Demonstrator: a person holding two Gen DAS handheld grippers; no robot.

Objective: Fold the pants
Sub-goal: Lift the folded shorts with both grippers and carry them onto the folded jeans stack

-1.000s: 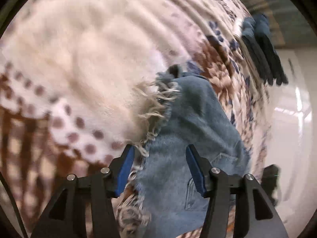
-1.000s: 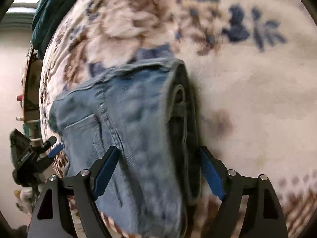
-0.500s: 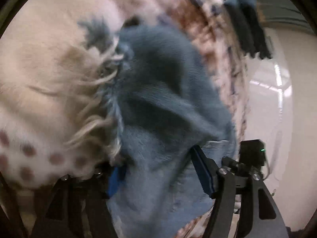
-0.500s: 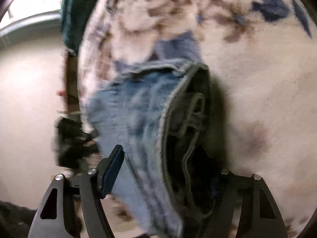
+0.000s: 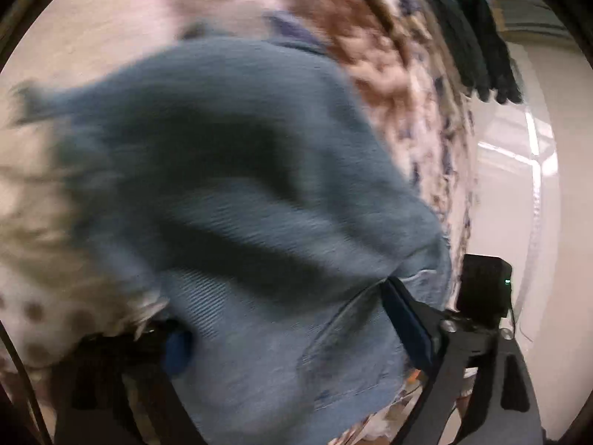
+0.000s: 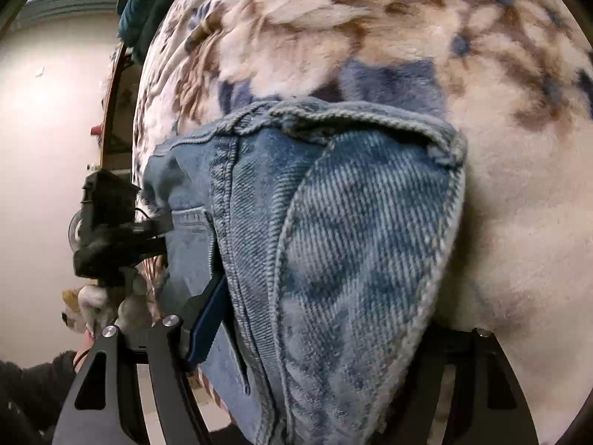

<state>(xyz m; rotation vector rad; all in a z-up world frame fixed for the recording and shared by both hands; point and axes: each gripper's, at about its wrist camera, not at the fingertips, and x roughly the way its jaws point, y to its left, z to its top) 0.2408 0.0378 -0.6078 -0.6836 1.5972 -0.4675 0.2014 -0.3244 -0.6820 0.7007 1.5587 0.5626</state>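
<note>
A pair of light blue denim pants (image 5: 259,222) lies bunched on a fluffy cream, brown and blue patterned blanket (image 5: 389,85). My left gripper (image 5: 292,337) straddles the frayed leg end, its jaws wide apart with denim draped between and over them. My right gripper (image 6: 333,326) straddles the waistband end of the pants (image 6: 352,244). Its left finger (image 6: 207,319) presses the denim's side and its right finger is hidden behind the cloth. The right gripper shows at the left wrist view's right edge (image 5: 481,296); the left gripper shows in the right wrist view (image 6: 111,230).
Dark blue and teal garments (image 5: 470,29) hang over the blanket's far edge, also seen in the right wrist view (image 6: 144,7). A pale wall and floor (image 6: 48,129) lie beyond the blanket. A small stuffed toy (image 6: 96,307) sits low at left.
Both grippers have pushed forward into the pants. The denim now fills each view and covers a finger of each gripper. The cloth has bunched and lifted off the blanket.
</note>
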